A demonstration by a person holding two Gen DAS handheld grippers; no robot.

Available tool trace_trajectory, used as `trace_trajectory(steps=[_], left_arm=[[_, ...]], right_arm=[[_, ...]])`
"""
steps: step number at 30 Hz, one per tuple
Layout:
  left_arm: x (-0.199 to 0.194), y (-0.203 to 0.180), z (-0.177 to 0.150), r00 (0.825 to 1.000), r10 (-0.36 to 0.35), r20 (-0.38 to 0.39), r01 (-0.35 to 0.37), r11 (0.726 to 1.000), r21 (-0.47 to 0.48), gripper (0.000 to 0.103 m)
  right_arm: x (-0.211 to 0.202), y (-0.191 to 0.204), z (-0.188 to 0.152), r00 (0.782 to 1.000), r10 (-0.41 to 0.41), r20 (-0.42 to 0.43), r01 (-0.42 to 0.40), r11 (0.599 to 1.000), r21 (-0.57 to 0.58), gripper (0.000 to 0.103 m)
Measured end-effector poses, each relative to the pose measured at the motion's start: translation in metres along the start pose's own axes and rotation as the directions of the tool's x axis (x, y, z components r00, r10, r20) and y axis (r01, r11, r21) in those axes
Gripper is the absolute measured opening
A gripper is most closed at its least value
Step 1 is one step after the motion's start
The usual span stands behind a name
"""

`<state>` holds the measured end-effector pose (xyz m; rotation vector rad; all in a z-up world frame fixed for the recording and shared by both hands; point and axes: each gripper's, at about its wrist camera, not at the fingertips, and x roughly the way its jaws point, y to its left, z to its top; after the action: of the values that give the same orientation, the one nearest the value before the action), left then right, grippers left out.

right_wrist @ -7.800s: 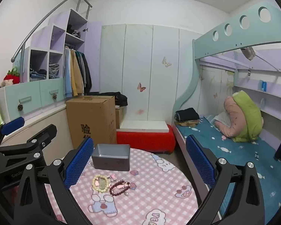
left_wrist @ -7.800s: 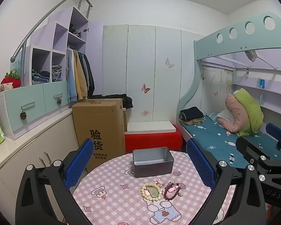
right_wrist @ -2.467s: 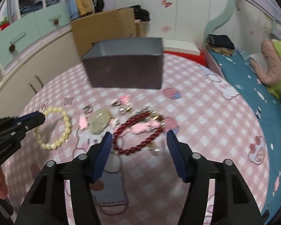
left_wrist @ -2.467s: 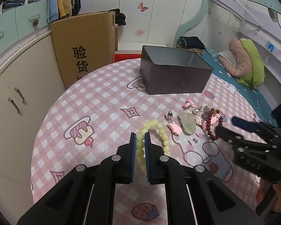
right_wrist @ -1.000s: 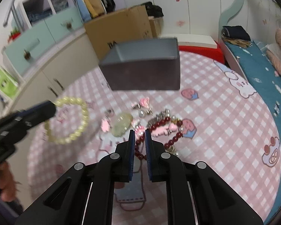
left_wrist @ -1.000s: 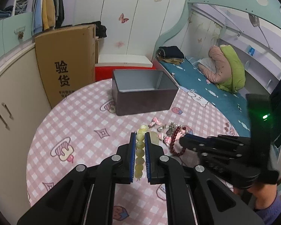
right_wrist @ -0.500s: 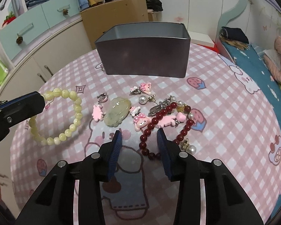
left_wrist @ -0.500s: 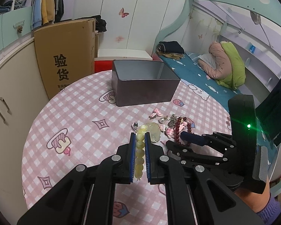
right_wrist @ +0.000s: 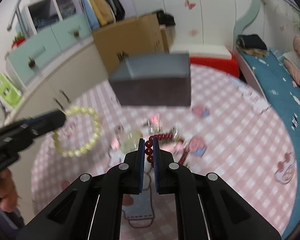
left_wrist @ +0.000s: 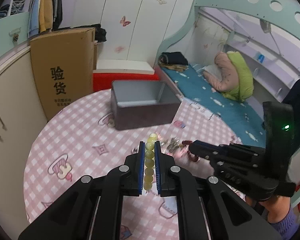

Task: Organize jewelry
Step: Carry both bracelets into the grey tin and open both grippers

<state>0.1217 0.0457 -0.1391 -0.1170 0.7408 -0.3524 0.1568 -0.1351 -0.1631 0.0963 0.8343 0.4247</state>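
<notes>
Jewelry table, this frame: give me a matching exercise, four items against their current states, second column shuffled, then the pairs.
Items:
1. yellow bead bracelet
2. dark red bead bracelet
3. grey tin box
4. pale green pendant

States:
A. lies loose on the checked tablecloth
B. clamped in the right gripper
C. stands open at the far side of the table
D. clamped in the left gripper

Pairs: 1-D, 2-B, 3-C, 4-A

Bare tablecloth left of grey tin.
</notes>
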Motion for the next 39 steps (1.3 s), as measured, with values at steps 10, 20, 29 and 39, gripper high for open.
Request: trace_trajectory(steps=[10,20,29,39], left_arm=[[-0.012,-0.011,0.053,0.995,-0.059,0.078,0.056,0.998,0.037,0.008],[0.026,-0.007,0.119,0.996,-0.036,0.079,0.032,0.998,0.047,0.008],[0.113,0.026,0.109,0.994,0.039,-0.098,-0.041,0.999,-0.017,0.008],[0.141,0.039,0.095,0.983,0.081,-0.164,-0.088,0.996,-0.033,0.008]], right_arm=[[-0.037,-0.012,0.052,0.989,0.068,0.131,-0.071,0.997,0.020,0.009],[-0.016,-0.017,0.121,0.980,0.065,0.185,-0.069,0.998,0.014,0.009],[0.060,-0.022,0.126,0.997,0.028,0.077,-0.030,0.999,0.021,0.009],[0.096,-0.032,0.109,1.000,0.002,0.008,-0.002,0.999,0.041,0.009]])
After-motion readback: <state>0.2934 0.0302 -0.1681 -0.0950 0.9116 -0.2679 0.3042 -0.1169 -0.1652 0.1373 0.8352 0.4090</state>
